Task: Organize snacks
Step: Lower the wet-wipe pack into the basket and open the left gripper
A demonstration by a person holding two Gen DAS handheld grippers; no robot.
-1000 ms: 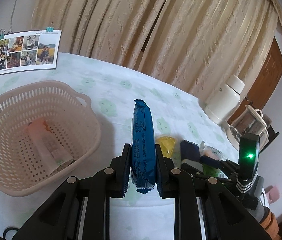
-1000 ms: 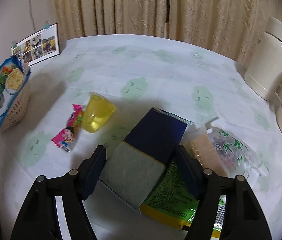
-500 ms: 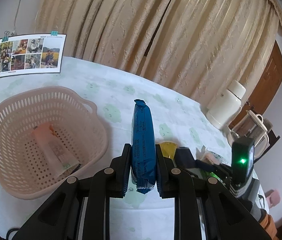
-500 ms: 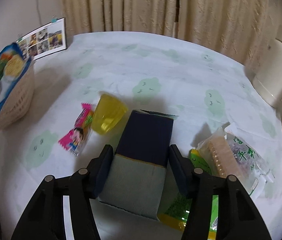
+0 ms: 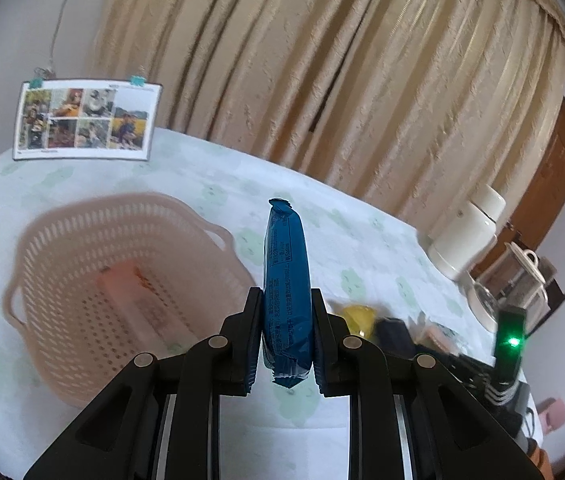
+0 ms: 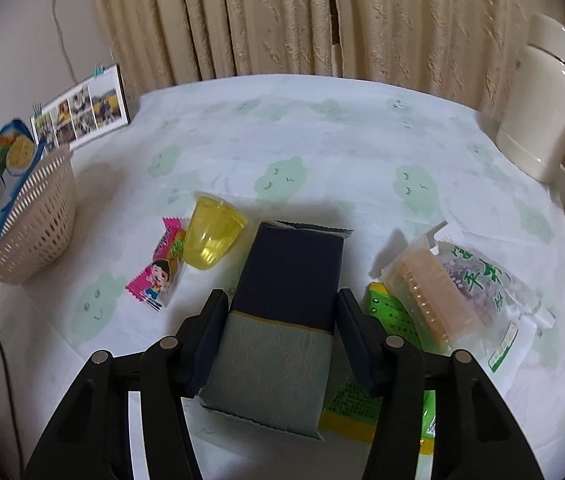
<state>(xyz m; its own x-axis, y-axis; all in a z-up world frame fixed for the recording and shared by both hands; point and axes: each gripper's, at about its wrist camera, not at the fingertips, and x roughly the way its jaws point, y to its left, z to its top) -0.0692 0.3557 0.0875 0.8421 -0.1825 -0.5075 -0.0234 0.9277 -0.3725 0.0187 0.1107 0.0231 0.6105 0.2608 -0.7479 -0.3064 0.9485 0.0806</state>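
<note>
My left gripper [image 5: 286,304] is shut on a blue snack packet [image 5: 285,264], held edge-on above the table just right of the beige basket [image 5: 122,208]. An orange-pink packet [image 5: 138,300] lies on the basket's floor. In the right wrist view the blue packet [image 6: 2,172] hangs over the basket's [image 6: 38,216] far rim. My right gripper [image 6: 282,300] is shut on a navy and grey packet [image 6: 290,272], its pads pressed to both long sides. A yellow jelly cup [image 6: 212,240] and a pink candy packet [image 6: 160,276] lie left of it.
A green packet [image 6: 390,312] and a clear bag of wafers [image 6: 462,292] lie right of the navy packet. A cream thermos [image 6: 538,108] stands at the table's far right. A photo board [image 5: 86,120] leans at the back left. Curtains hang behind.
My right gripper's fingers closed from wide apart onto the navy packet's sides. The left gripper, still holding the blue packet, shifted slightly towards the basket.
</note>
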